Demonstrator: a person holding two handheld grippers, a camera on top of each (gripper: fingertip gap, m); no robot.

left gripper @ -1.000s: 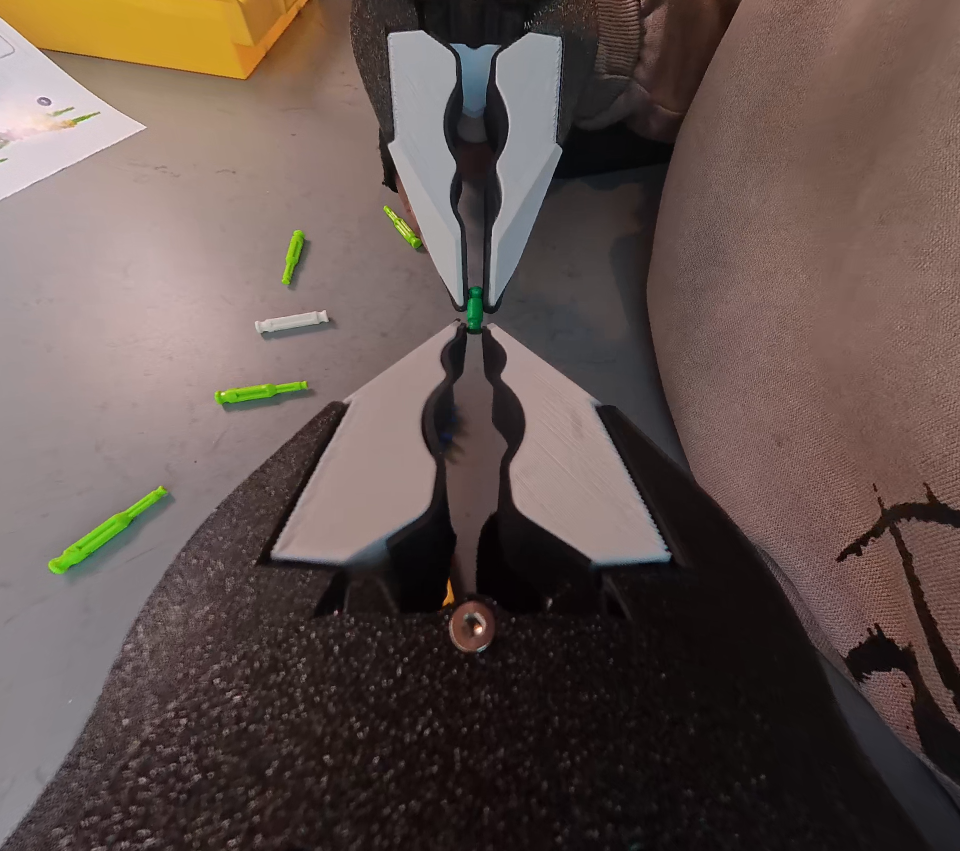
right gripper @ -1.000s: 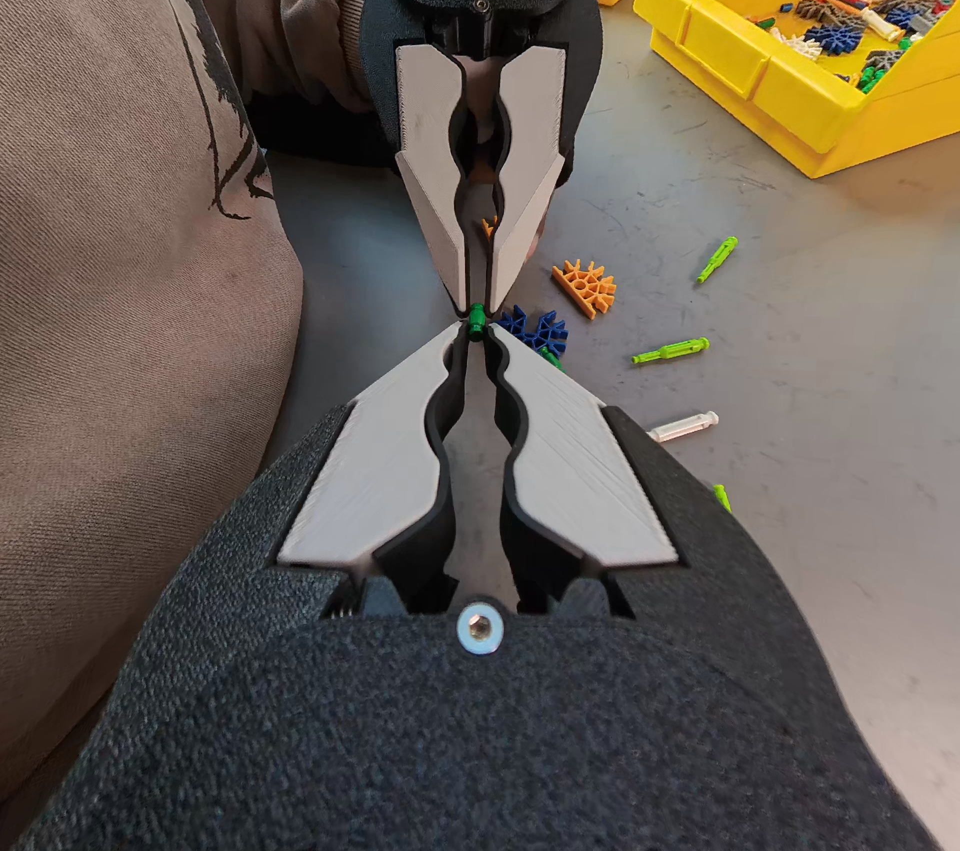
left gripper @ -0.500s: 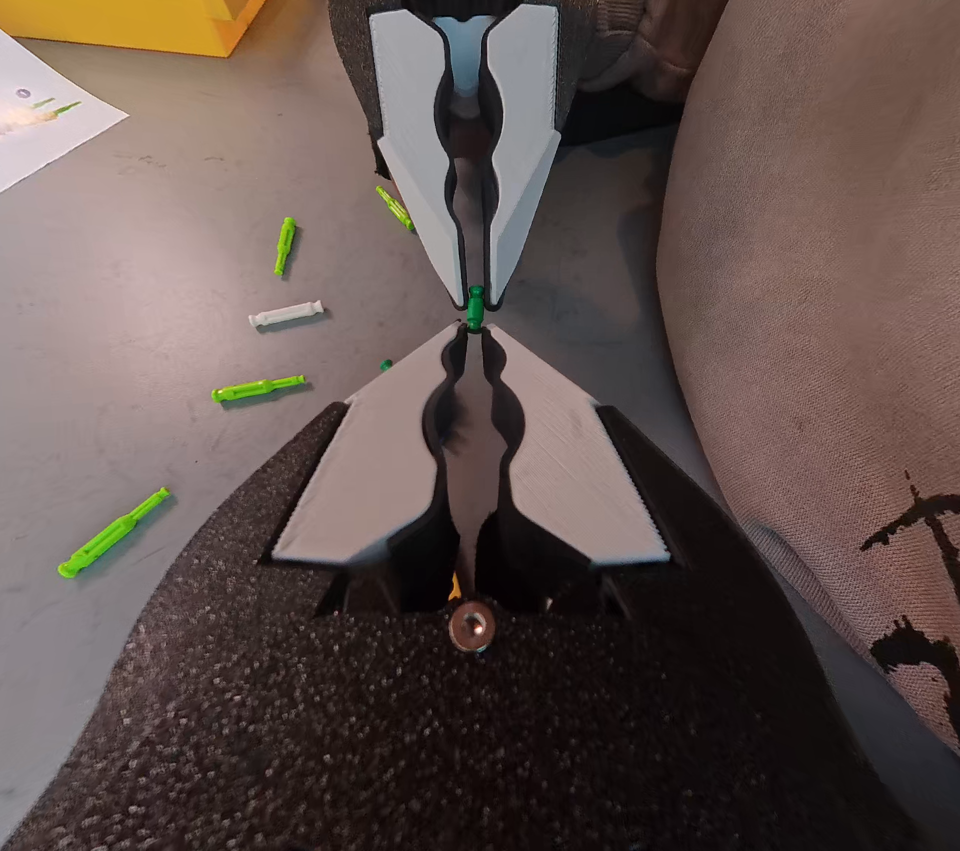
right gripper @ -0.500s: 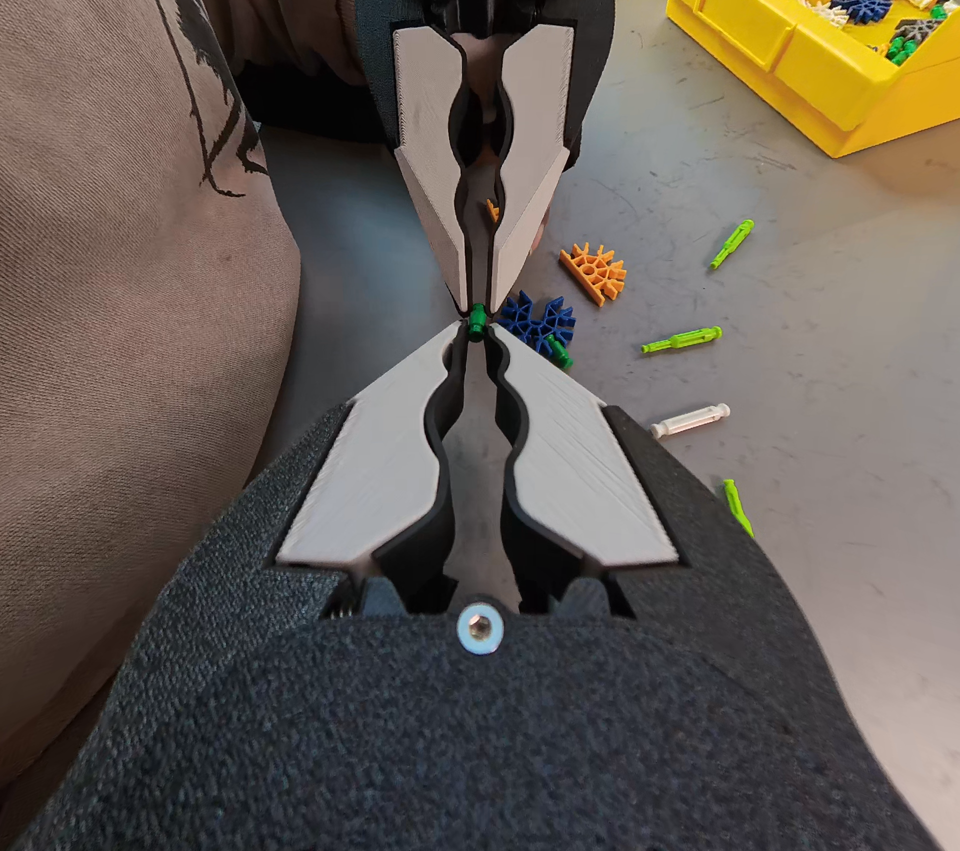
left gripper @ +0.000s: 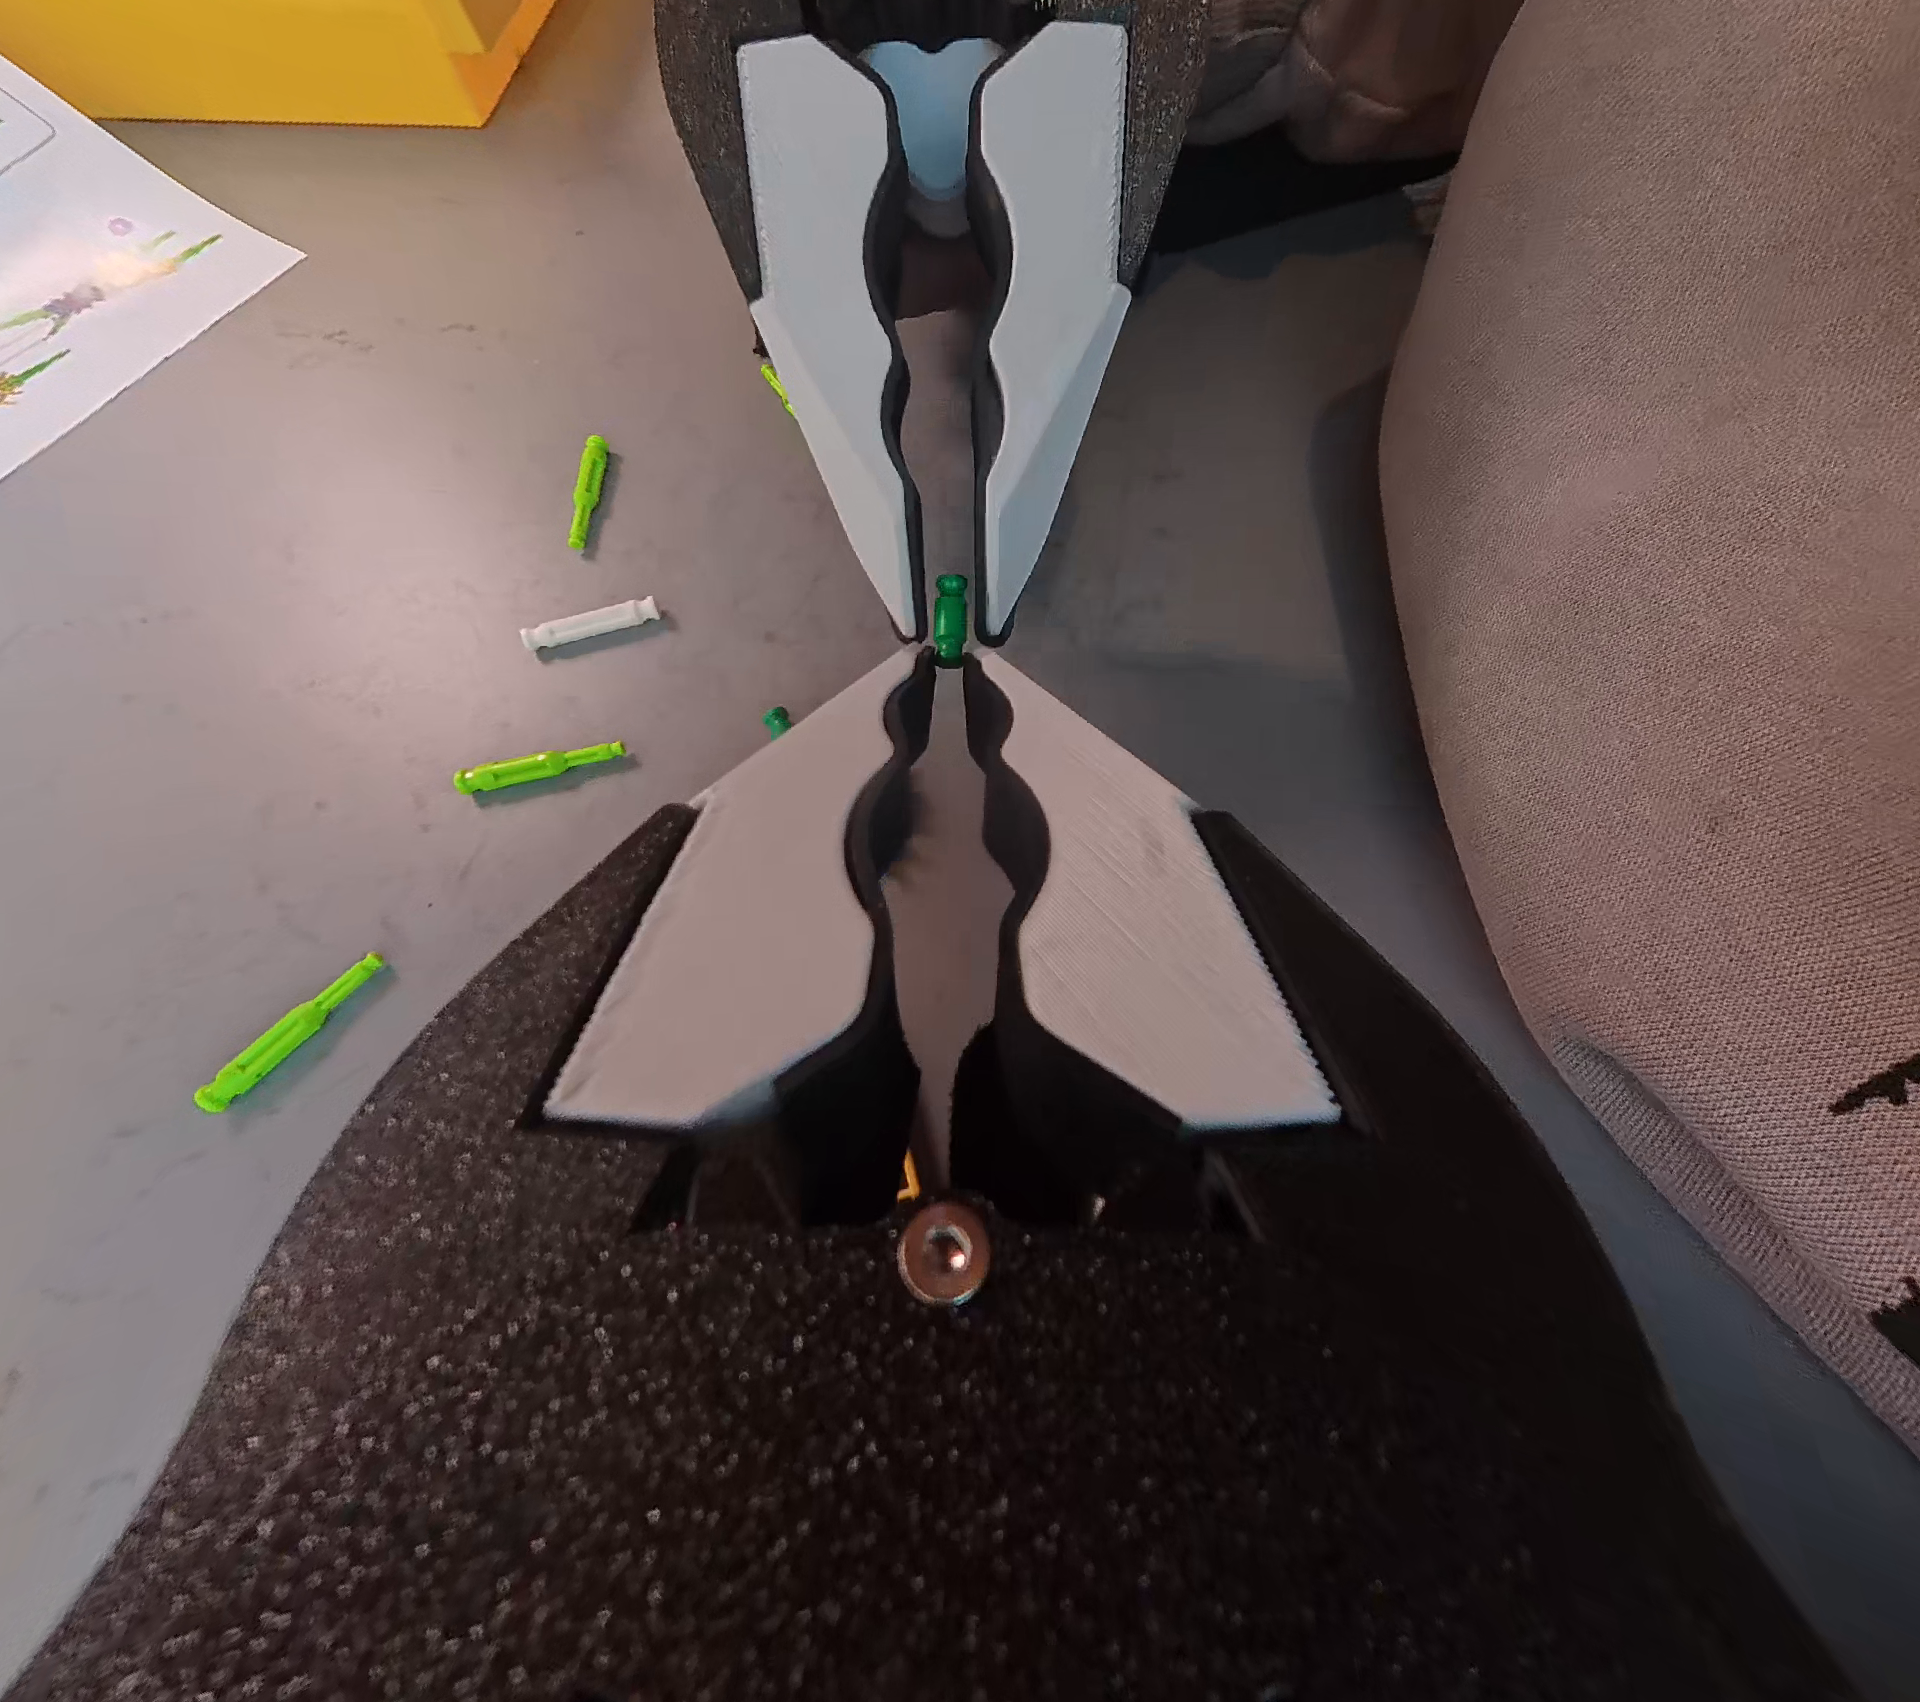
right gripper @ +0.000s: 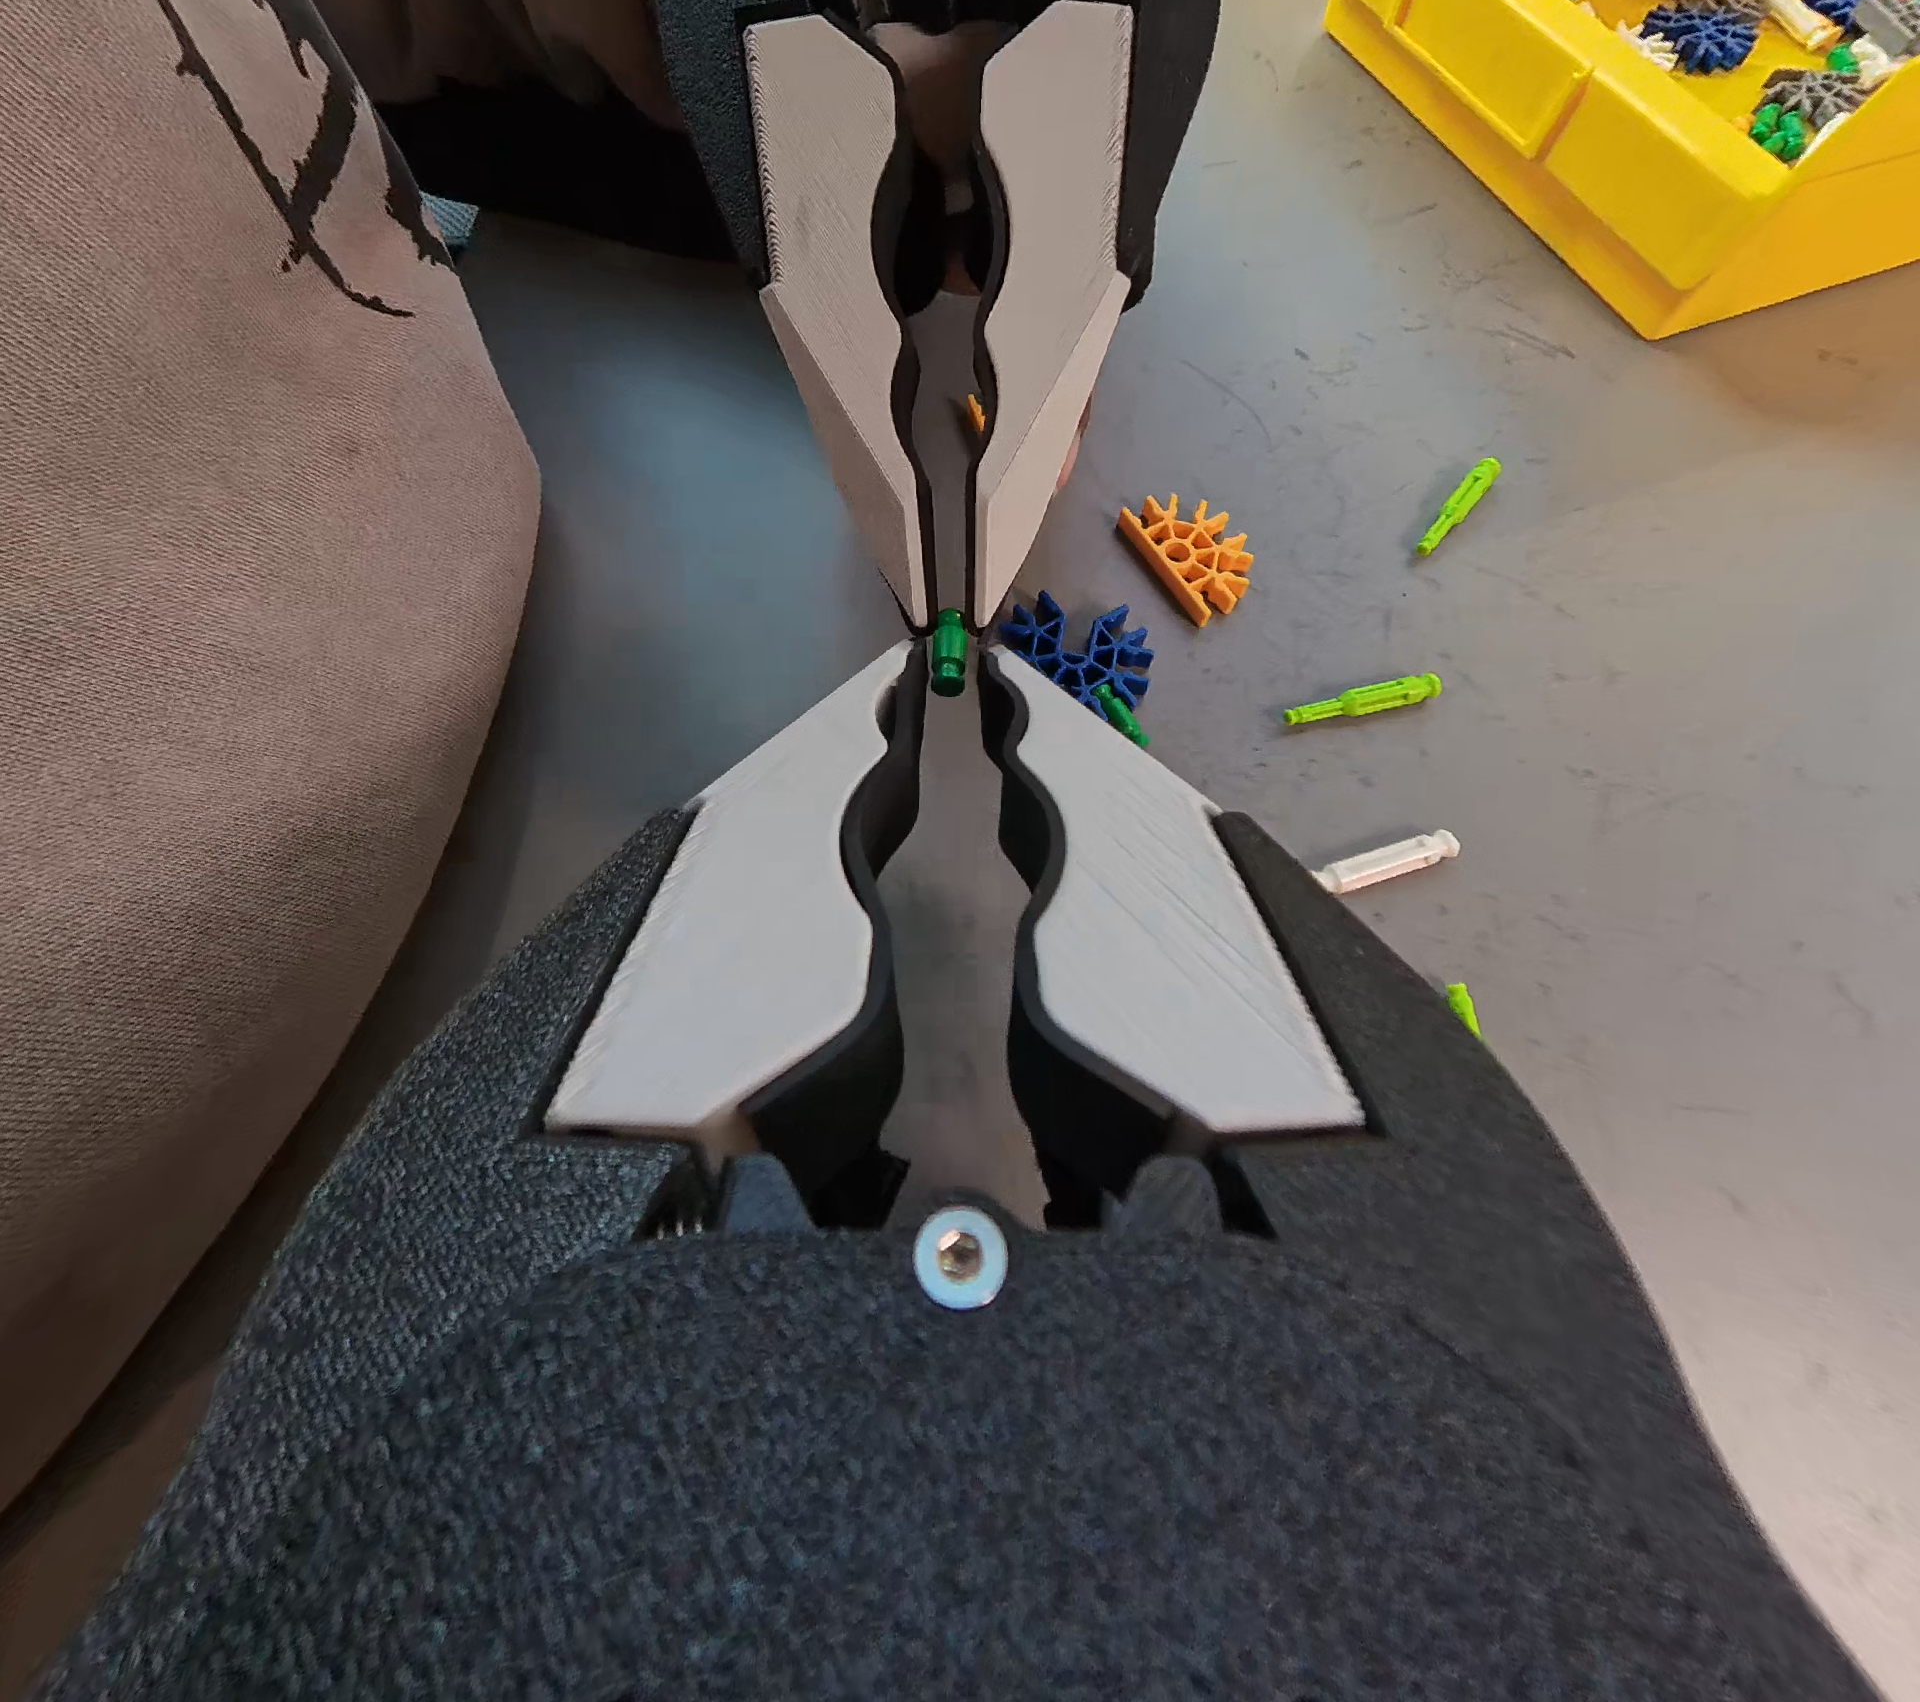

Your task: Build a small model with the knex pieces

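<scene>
The two grippers meet tip to tip above a grey table. My left gripper (left gripper: 943, 665) is shut on one end of a short dark green rod (left gripper: 950, 613). The rod's free end sticks out between the fingertips of my right gripper (left gripper: 953, 629), whose jaws stand slightly apart with a small gap on each side of the rod. In the right wrist view, my right gripper (right gripper: 951, 660) is narrowly open around the same rod (right gripper: 947, 660), and the left gripper (right gripper: 943, 608) pinches the rod's far end.
Light green rods (left gripper: 540, 766) (left gripper: 288, 1044) and a white rod (left gripper: 589, 625) lie on the table. An orange connector (right gripper: 1188, 556) and a blue connector (right gripper: 1081, 650) lie nearby. There is a yellow bin of parts (right gripper: 1558, 94), a printed sheet (left gripper: 104, 281), and a person's beige sweater (right gripper: 208, 509) close alongside. My two grippers' fingertips are within a few centimetres of each other. Left tips and right tips are each some 5 centimeters from the blue connector (right gripper: 1081, 650).
My right gripper's jaws have parted a little and no longer clamp the green rod. The left gripper still holds it. Both grippers drifted slightly.
</scene>
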